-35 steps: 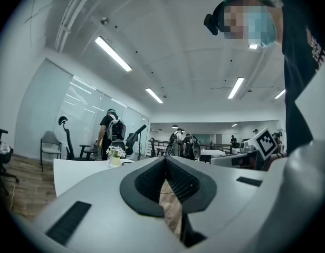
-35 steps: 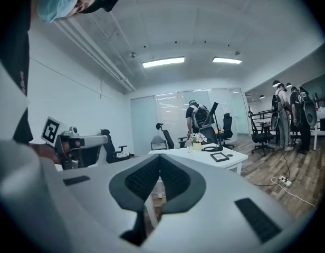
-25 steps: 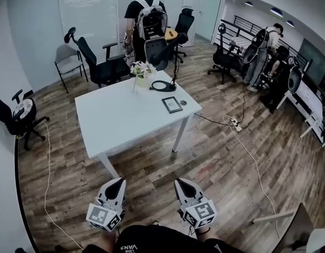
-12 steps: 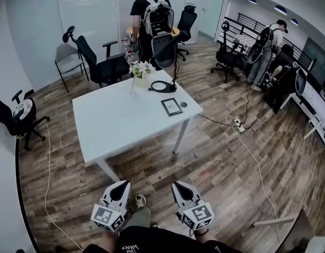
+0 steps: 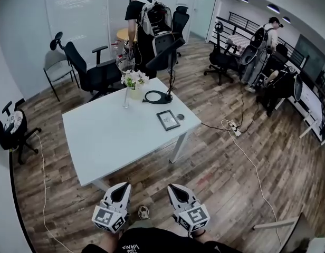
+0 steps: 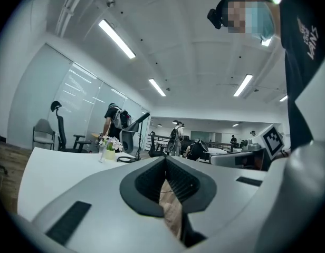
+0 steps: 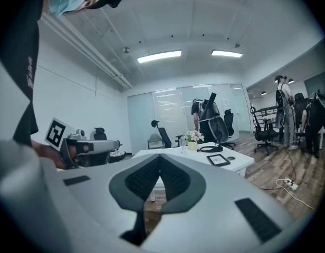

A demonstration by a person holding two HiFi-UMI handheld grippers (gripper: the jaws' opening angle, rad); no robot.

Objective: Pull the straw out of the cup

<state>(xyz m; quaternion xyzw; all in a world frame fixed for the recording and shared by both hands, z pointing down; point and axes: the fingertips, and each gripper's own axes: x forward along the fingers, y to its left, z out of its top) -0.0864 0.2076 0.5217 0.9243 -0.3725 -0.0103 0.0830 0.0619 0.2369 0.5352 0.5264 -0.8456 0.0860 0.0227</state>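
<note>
Left claw point(image 5: 121, 190): jaws together, nothing in them. Right claw point(image 5: 176, 190): same, closed on air, and its own view shows the pads meeting. Both sit low by the body, noses toward the bench point(image 5: 104, 141), well short of its near edge.

Cup point(image 5: 125, 98): slim, clear, upright at the bench's far side, just beside the flower pot point(image 5: 135, 86). Straw is too fine to make out from here.

My read: approach step, no reach begun, nothing of the task done yet. The next move calls for closing in, opening one claw to steady the cup, and pinching the straw w/ the other, then lifting straight up or the cup could tip.

Room: the bench top is mostly bare btwn near edge and cup, but that's a long reach across. Going round the left side looks better, w/ open floor there and only a thin cable point(image 5: 42, 178) to mind. Right side has a power strip point(image 5: 233, 129) and leads. Black ring point(image 5: 156, 96) and frame point(image 5: 168, 119) sit right of the cup, apart from it. A person point(image 5: 144, 20) and office chair point(image 5: 94, 73) crowd the far edge.
</note>
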